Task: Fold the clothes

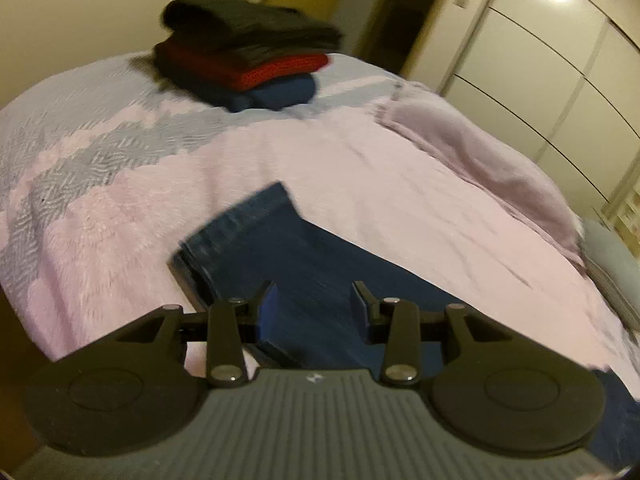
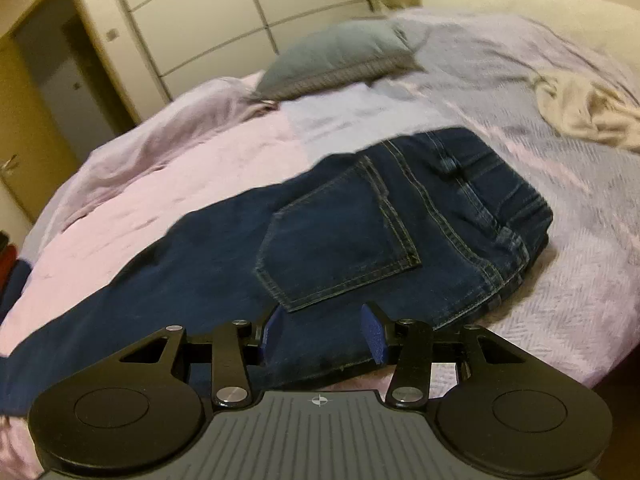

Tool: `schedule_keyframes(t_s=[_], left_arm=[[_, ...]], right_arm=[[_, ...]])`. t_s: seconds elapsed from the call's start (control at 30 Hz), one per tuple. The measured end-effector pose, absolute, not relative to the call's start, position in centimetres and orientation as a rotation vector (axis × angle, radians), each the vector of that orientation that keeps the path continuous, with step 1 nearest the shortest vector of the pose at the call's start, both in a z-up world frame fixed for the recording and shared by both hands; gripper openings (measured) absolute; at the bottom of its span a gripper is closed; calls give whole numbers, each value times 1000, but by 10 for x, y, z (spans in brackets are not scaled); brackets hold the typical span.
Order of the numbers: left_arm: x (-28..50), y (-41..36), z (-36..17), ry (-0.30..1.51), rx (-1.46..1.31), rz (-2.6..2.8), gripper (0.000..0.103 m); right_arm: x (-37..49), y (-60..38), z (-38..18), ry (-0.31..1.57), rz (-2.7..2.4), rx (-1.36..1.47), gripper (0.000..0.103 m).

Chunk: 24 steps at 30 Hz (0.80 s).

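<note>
Here: jeans (image 2: pixel 360 224) flat on the bed (image 1: pixel 360 168), halved lengthwise, long axis from hem end under left gripper (image 1: pixel 313 306) to waistband under right gripper (image 2: pixel 322 332). Both sets of tongs parted over denim, gripping nothing. Beyond the jeans' hem end, a stack of folded clothes (image 1: pixel 248 52); past the waistband, a pillow (image 2: pixel 340 60) and cream garment (image 2: pixel 588 108). No containers.

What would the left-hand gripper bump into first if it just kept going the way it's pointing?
Most likely the jeans: the left gripper stands open and tilts down over the leg end lying on the pink bedspread. The gap between them is hard to judge.
</note>
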<state>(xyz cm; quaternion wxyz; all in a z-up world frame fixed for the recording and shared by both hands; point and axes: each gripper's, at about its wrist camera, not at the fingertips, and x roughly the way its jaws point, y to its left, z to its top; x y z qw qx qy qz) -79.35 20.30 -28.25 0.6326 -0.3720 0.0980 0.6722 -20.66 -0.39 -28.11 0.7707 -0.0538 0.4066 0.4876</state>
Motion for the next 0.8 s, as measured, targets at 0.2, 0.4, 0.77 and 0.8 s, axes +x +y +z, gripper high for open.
schedule_keyframes(t_s=[0.2, 0.4, 0.77, 0.8], left_arm=[[-833, 214, -314, 157, -983, 1579, 12], [-857, 184, -294, -11, -1059, 1561, 37], [-864, 176, -309, -76, -1207, 1468, 37], [-863, 176, -314, -85, -1225, 1466, 37]], right_arm=[[-194, 6, -296, 937, 969, -135, 47], [-193, 12, -299, 940, 956, -145, 47], [-194, 14, -305, 958, 967, -131, 47], [-193, 13, -306, 963, 966, -126, 47]])
